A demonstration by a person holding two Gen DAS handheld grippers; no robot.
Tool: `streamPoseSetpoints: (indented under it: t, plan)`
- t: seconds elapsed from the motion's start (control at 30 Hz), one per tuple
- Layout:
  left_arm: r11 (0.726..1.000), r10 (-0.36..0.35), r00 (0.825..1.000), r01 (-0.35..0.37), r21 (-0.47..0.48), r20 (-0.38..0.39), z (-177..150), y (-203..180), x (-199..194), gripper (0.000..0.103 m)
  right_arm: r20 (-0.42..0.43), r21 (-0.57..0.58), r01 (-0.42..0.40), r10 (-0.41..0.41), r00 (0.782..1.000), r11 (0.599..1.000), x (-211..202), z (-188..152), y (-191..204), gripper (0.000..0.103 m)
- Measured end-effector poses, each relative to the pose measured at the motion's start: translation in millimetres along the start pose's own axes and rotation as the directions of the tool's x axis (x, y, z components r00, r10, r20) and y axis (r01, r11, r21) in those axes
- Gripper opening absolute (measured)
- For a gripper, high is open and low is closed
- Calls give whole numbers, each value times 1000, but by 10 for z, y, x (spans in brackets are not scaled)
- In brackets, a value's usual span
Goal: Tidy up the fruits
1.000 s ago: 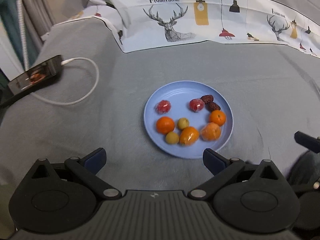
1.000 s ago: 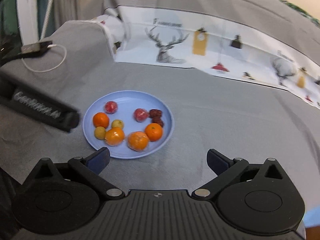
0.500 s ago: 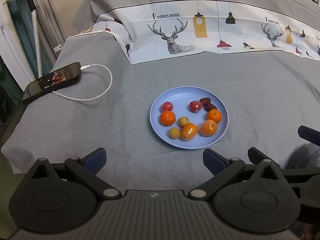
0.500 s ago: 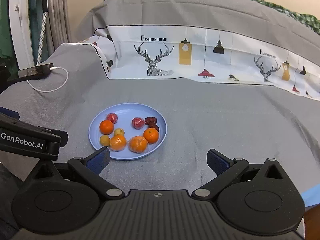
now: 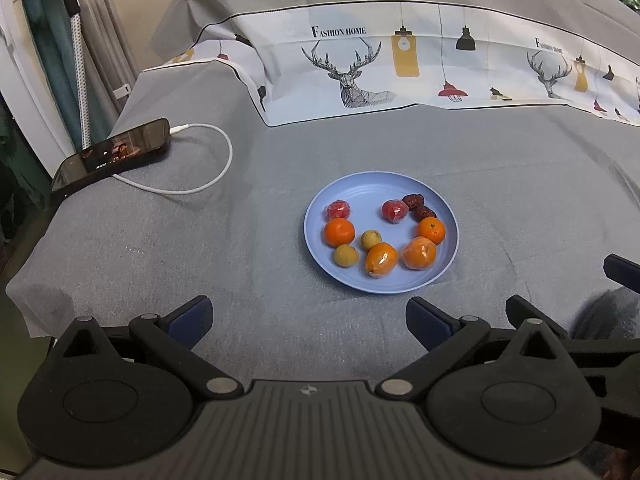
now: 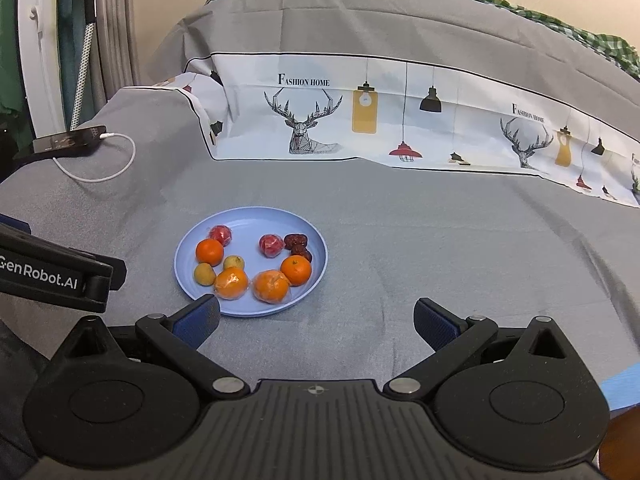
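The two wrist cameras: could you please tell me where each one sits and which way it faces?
Left wrist: on the left gripper, facing forward and down at the blue plate; its open jaws frame the view, the right gripper at right.
Right wrist: on the right gripper, plate ahead-left; the left gripper at left.
Shared: plate, fruit, phone.

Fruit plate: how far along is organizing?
Done: all fruit sits on the blue plate, the two dates paired. In hand: nothing; left gripper and right gripper are open, short of the plate. Left: oranges and red fruits lie split apart.
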State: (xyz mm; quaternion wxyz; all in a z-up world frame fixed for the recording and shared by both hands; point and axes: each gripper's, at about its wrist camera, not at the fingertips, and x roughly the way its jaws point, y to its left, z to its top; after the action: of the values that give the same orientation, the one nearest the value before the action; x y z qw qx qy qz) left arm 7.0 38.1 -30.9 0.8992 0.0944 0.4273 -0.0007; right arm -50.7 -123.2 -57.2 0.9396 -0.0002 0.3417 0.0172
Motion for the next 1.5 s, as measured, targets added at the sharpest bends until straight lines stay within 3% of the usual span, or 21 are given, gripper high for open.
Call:
streamPoseSetpoints:
  t: [1.5]
  plan:
    - [1000,20,999,-21,-4,-37,-16,-10,125,103,11,-14,-16,16,1000,1000,-10,5,41,102]
